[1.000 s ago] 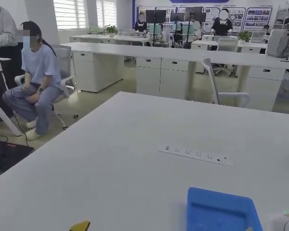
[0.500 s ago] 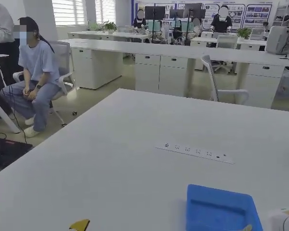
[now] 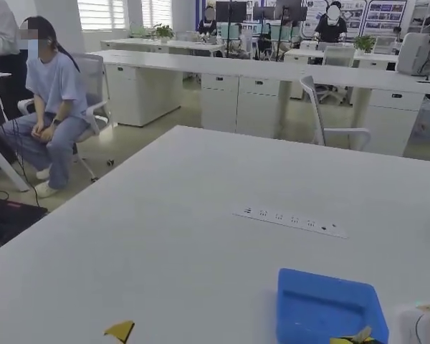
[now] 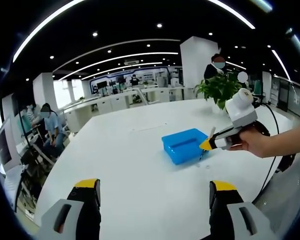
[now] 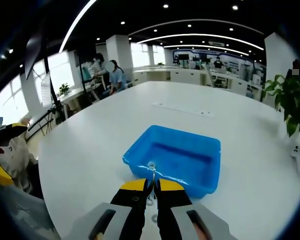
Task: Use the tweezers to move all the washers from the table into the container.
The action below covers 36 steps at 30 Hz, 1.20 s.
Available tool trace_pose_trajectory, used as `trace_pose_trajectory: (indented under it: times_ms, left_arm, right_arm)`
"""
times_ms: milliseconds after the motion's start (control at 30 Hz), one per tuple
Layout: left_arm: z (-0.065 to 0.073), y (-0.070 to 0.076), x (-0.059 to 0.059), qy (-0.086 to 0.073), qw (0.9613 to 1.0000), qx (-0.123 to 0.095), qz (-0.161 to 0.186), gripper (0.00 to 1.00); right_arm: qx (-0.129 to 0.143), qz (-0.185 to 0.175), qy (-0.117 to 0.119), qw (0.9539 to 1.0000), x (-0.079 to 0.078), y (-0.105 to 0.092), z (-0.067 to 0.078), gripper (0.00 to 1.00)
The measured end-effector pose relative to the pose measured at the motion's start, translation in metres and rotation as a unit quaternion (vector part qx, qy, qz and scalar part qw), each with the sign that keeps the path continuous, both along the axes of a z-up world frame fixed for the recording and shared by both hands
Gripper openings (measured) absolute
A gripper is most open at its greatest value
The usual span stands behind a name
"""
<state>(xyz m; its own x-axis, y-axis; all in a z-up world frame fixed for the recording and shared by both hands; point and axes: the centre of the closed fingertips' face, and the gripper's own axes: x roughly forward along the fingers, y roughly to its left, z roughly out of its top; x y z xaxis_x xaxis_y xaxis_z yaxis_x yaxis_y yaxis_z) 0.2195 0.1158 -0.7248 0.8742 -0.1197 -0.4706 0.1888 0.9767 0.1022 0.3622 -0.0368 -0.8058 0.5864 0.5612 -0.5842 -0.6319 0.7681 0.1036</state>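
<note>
Since a second ago our headset has tipped down a little, and the yellow tip of the right tool (image 3: 360, 336) now shows at the bottom edge of the head view, over the near part of the blue container (image 3: 322, 304). In the right gripper view that tool (image 5: 146, 186) has its jaws pressed together on the tweezers (image 5: 153, 176), and the tweezers pinch one washer (image 5: 151, 164) above the container's near edge; we cannot tell whether it touches the rim. Two small rings, the loose washers (image 5: 154, 218), lie on the counter (image 5: 90, 150) just before the container, seen in the gap under the jaws.

Our left tool (image 4: 155, 187) hangs over the bare counter with its jaws spread wide and nothing between them. Its view catches a hand (image 4: 257, 142) holding the right tool beside the container. Farther out in the head view a power strip (image 3: 290, 220) lies flat, and a seated person (image 3: 54, 107) is well apart.
</note>
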Motion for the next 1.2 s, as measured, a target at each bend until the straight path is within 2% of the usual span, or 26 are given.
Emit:
trace_pose_trajectory:
  times_ms: [233,433,800,900,1033,1167,1200]
  left_arm:
    - [0.002,0.001,0.000,-0.006,1.0000,-0.001,0.002,0.93]
    - [-0.003,-0.001,-0.002,0.001,1.0000,-0.004,-0.001,0.93]
    - [-0.006,0.001,-0.002,0.006,1.0000,-0.003,0.001,0.92]
    - [-0.007,0.002,-0.002,0.009,1.0000,-0.001,0.002,0.92]
    - [-0.007,0.003,-0.002,0.009,1.0000,-0.002,0.002,0.92]
    - [-0.008,0.002,-0.002,0.011,0.9999,0.001,0.001,0.92]
    - [-0.008,0.002,-0.002,0.011,0.9999,0.001,0.001,0.92]
  right_arm:
    - [0.005,-0.003,0.002,1.0000,0.002,0.000,0.002,0.04]
    - [0.008,-0.003,0.005,0.9999,0.002,0.000,0.001,0.04]
    - [-0.006,-0.001,0.024,0.9997,0.001,-0.001,-0.020,0.04]
    - [-0.010,-0.001,0.016,0.9998,0.003,-0.001,-0.020,0.04]
    - [-0.005,-0.002,0.020,0.9998,0.005,0.002,-0.020,0.04]
    - [-0.011,-0.002,0.017,0.9998,0.004,0.002,-0.025,0.04]
    - [-0.004,-0.003,0.014,0.9999,0.004,0.002,-0.024,0.04]
